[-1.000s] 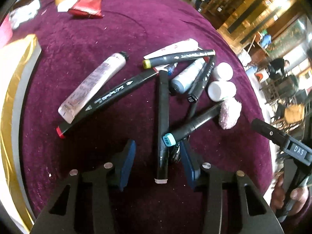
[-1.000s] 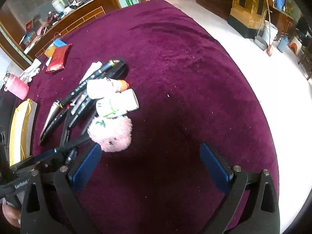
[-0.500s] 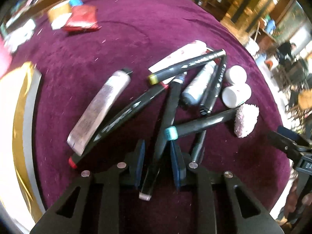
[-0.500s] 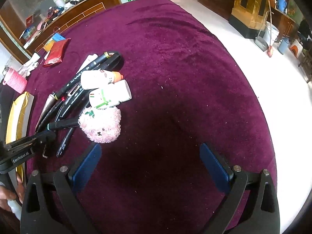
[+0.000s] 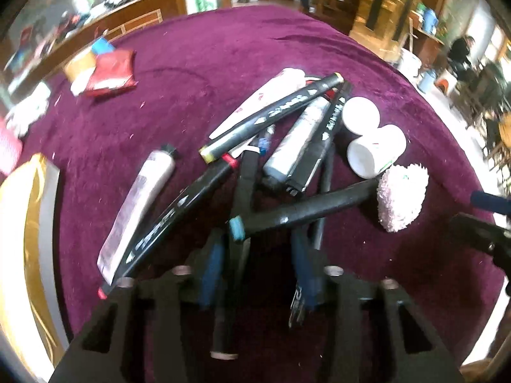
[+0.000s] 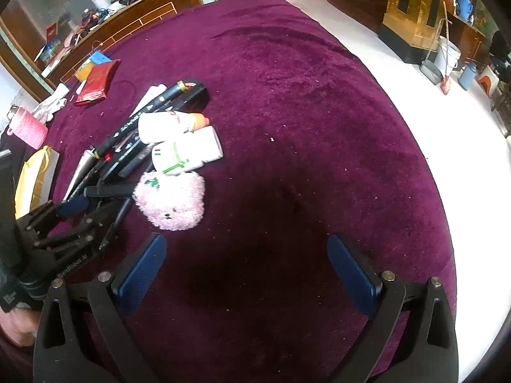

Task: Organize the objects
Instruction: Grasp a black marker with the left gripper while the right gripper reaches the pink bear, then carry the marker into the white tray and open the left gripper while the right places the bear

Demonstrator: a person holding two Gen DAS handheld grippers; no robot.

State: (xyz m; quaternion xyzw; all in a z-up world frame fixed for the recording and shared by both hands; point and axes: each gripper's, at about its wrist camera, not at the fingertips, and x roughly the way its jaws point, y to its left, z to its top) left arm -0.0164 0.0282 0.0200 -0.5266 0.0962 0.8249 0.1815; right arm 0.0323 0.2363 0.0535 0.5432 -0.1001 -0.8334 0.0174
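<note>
1. Left wrist view: left gripper [image 5: 257, 245], wide a second ago, now narrow with jaws closing around one black marker [image 5: 223, 325] at the near edge of the pile [image 5: 297, 146] on the cloth [image 5: 198, 63]. Marker now lies between the pads and against the left one, slanted where it earlier ran straight. Judged as the start of pulling one marker out for sorting. A dark gap seems to remain at the right pad, so no firm grip is confirmed. Motion blur smears the labels. A second marker crosses under the right finger, contact unclear
2. Right wrist view: right gripper [image 6: 246, 265] unchanged, jaws wide and empty over bare cloth, just beside the plush [image 6: 172, 201] and two bottles [image 6: 185, 154]. Pile sits at far left, half hidden behind the left gripper. Clasped marker not distinguishable here. Hand [image 6: 16, 325] cut off by the frame edge
</note>
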